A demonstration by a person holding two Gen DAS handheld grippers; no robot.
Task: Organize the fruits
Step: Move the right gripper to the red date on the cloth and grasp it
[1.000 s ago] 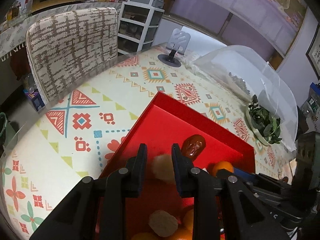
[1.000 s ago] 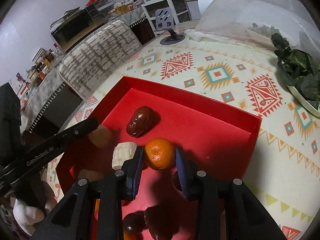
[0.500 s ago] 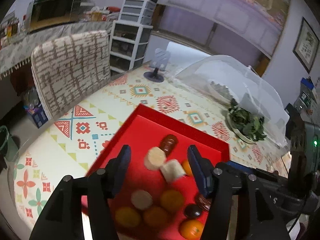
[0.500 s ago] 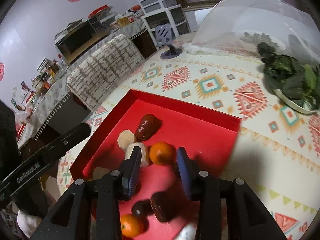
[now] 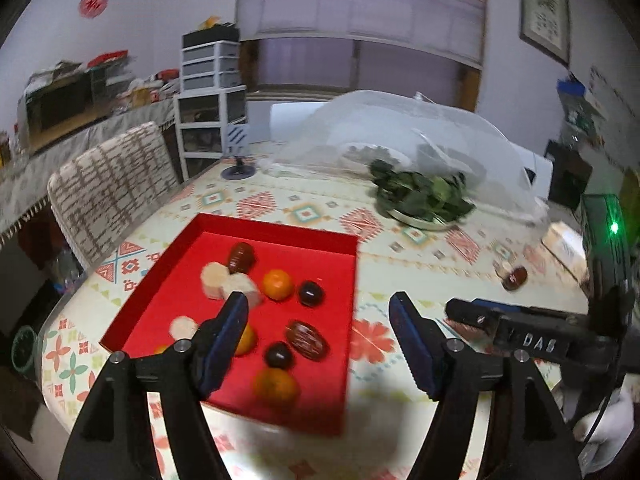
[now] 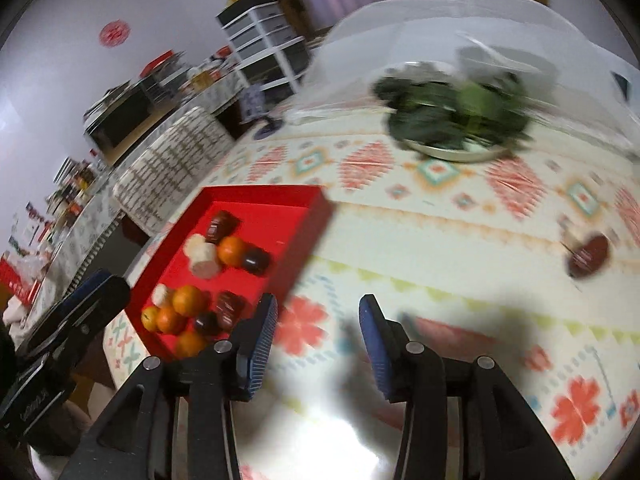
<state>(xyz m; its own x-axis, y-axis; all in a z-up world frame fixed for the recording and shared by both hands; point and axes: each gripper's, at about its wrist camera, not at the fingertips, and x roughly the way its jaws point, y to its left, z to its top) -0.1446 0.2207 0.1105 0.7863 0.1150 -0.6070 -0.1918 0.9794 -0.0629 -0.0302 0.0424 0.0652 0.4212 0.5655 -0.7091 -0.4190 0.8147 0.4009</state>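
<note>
Two grippers hang above the patterned table with nothing between their fingers.

From the left wrist, the left gripper (image 5: 320, 312) has its jaws spread wide over the right edge of the red tray (image 5: 352, 272). Inside the tray lie a tangerine (image 5: 277, 284), two pale round pieces (image 5: 224, 280), a reddish-brown date (image 5: 241, 257), a wrinkled date (image 5: 307, 340), two dark plums (image 5: 310, 293), and more tangerines near the front wall, one of them (image 5: 276, 387) blurred. Beyond the tray sits a plate of greens (image 5: 422, 200) at the mouth of a clear mesh food cover (image 5: 400, 128). A lone dark-red fruit (image 5: 514, 277) lies on the tablecloth (image 5: 400, 248), well apart from the tray to the right. The right gripper's body shows at the right edge, but its jaws cannot be made out here.

From the right wrist, the right gripper (image 6: 318, 320) is seen plainly, fingers spread apart above bare tablecloth just right of the tray. This view is blurred, yet it shows the front cluster of tangerines (image 6: 176, 312) unobstructed, which the left finger partly hides in the other view. The lone fruit appears at far right.
</note>
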